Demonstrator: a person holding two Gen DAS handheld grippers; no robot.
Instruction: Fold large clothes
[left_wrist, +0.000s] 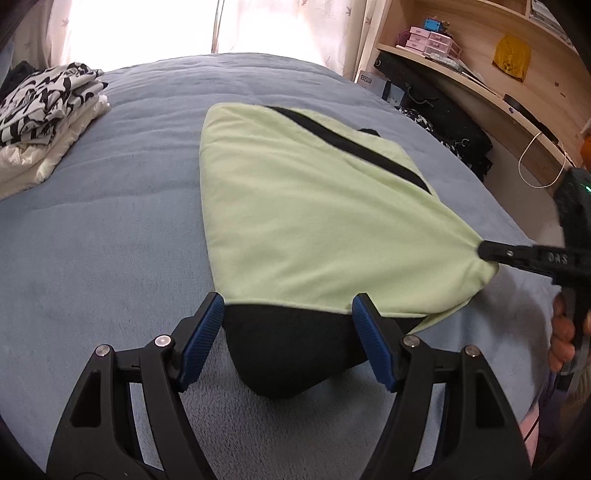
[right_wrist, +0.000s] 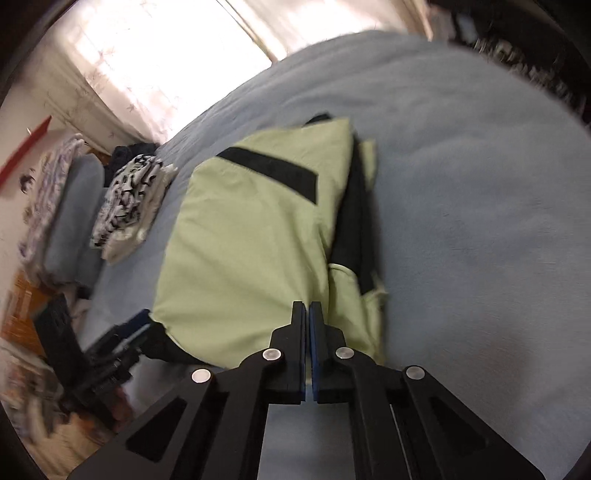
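Green garment (left_wrist: 306, 221) pinched by right gripper (left_wrist: 484, 252), lettered perhaps "DAS"; left gripper (left_wrist: 288, 314) wide.

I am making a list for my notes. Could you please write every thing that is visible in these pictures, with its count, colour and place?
garment: one, light green with black strip and black part, partly folded in the middle of the bed.
bed cover: one, blue-grey, under everything.
folded clothes pile: one stack, black-and-white print on white, far left of the bed.
curtain: pale, bright, behind the bed.
wooden shelves: light wood, right of the bed, with small boxes and a yellow cloth.
left gripper: black with blue pads, open, at the garment's near black edge.
right gripper: black, shut on the garment's near right corner.
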